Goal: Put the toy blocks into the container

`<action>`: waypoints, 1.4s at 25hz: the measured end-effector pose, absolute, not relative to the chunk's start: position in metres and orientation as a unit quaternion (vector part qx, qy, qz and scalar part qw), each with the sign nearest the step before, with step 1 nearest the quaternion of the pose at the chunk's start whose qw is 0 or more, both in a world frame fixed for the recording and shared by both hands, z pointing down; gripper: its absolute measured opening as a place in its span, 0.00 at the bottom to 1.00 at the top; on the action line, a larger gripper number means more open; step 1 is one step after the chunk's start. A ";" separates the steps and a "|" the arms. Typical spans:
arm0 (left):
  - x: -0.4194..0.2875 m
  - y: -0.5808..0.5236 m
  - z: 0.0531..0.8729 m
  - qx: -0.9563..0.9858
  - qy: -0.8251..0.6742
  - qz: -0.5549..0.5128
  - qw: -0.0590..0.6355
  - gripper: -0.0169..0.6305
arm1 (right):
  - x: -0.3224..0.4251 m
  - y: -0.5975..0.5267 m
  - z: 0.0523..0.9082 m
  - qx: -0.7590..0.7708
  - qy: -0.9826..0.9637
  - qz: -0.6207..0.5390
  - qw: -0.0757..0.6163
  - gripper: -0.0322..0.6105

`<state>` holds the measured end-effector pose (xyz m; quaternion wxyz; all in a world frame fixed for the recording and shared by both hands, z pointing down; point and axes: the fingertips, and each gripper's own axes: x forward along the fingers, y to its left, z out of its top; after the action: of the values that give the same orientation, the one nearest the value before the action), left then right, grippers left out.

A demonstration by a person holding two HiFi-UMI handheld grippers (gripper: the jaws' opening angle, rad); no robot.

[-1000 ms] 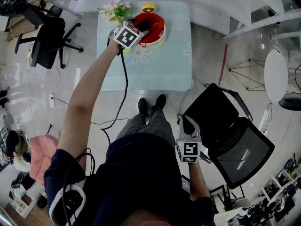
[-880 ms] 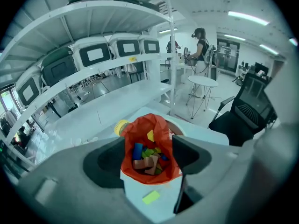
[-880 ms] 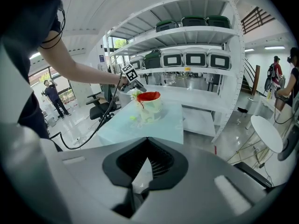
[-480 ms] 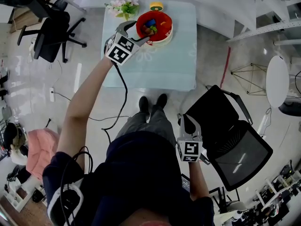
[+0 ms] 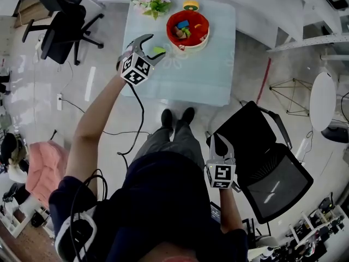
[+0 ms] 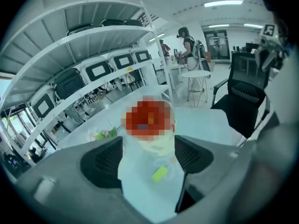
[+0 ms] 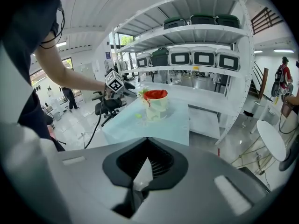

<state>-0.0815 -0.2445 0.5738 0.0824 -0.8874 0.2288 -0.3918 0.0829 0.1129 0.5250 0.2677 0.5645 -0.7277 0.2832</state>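
- My left claw, just spread wider, frames 1 untouched green block, upper centre.
- Next I'd pinch it, then drop it into the container.
- Right claw pressed together, empty.

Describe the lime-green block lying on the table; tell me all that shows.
The lime-green block is small, flat and oblong, plastic by its look. It lies flat on the pale blue table, outside the red container and apart from it. Only the table touches it.
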 end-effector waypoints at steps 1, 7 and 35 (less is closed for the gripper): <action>-0.086 -0.245 0.584 -0.885 0.223 -0.400 0.087 0.59 | 0.082 0.114 0.526 0.563 -0.728 0.284 0.269 0.05; -0.102 -0.246 0.647 -0.866 0.169 -0.458 0.111 0.58 | 0.081 0.119 0.529 0.559 -0.727 0.286 0.276 0.05; -0.105 -0.255 0.800 -0.800 -0.028 -0.589 0.109 0.42 | 0.086 0.133 0.568 0.554 -0.698 0.337 0.303 0.05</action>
<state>-0.1049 -0.2550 0.7995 0.1090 -0.8005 -0.0281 -0.5887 0.0859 0.1334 0.5676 0.3030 0.5539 -0.6982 0.3375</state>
